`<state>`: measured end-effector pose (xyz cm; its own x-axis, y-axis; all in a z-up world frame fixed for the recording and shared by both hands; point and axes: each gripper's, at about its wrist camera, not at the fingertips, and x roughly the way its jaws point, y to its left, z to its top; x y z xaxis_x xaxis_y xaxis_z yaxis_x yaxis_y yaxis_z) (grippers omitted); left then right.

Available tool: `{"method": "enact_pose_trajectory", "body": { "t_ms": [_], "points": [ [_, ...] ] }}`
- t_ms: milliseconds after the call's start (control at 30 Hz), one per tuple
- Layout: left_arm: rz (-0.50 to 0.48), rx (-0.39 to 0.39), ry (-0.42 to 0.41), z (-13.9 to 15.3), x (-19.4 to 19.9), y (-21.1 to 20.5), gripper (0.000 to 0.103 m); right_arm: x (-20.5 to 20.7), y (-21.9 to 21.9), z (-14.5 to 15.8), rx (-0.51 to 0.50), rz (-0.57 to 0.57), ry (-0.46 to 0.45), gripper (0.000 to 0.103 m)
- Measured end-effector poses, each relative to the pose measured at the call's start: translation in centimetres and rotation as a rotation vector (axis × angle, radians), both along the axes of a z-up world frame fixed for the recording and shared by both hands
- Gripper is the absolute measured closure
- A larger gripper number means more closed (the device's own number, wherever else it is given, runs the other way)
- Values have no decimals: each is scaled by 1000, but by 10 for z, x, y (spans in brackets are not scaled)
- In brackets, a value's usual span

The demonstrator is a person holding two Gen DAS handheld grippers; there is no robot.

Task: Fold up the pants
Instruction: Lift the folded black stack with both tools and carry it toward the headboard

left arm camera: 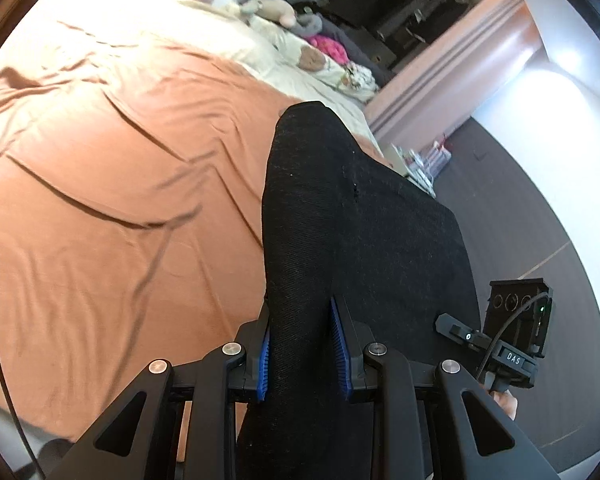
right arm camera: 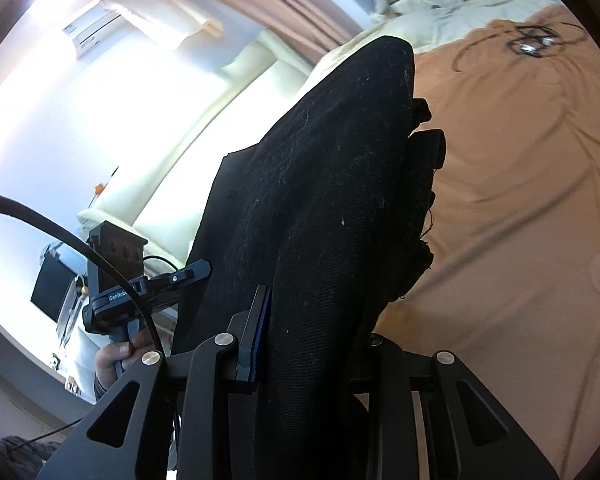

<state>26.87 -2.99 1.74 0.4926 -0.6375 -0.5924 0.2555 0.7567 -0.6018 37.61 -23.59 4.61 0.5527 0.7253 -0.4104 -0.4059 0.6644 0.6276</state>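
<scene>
Here the left gripper [left arm camera: 300,344] has its blue-padded fingers [left arm camera: 337,354] clamped on a thick fold of the black pants [left arm camera: 340,216], and the right gripper [right arm camera: 300,340] pinches the same pants [right arm camera: 324,200], its right finger hidden under the cloth. The pants bunch up from both sets of jaws and hang above the orange bedsheet [left arm camera: 112,184], which spreads left and far. Beyond it, stuffed toys [left arm camera: 272,10] lie at the far end of the bed.
</scene>
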Motion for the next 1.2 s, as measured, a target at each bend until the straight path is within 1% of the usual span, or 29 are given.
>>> {"method": "enact_pose_trajectory", "body": {
  "t_ms": [67, 200, 400, 633, 900, 1200],
  "points": [
    [24, -10, -6, 4, 0, 23, 76, 8, 17, 4, -3, 19, -7, 78],
    [68, -4, -23, 12, -4, 65, 76, 25, 57, 7, -9, 63, -13, 78],
    [132, 8, -44, 21, -16, 128, 76, 47, 110, 3, -17, 131, -22, 78],
    [196, 26, -75, 27, -23, 191, 77, 75, 164, -1, -23, 213, -28, 78],
    [244, 48, -93, 26, -22, 251, 77, 99, 226, -3, -88, 327, -34, 78],
    [315, 51, -71, 8, -18, 318, 77, 131, 292, -9, -155, 429, -23, 78]
  ]
}}
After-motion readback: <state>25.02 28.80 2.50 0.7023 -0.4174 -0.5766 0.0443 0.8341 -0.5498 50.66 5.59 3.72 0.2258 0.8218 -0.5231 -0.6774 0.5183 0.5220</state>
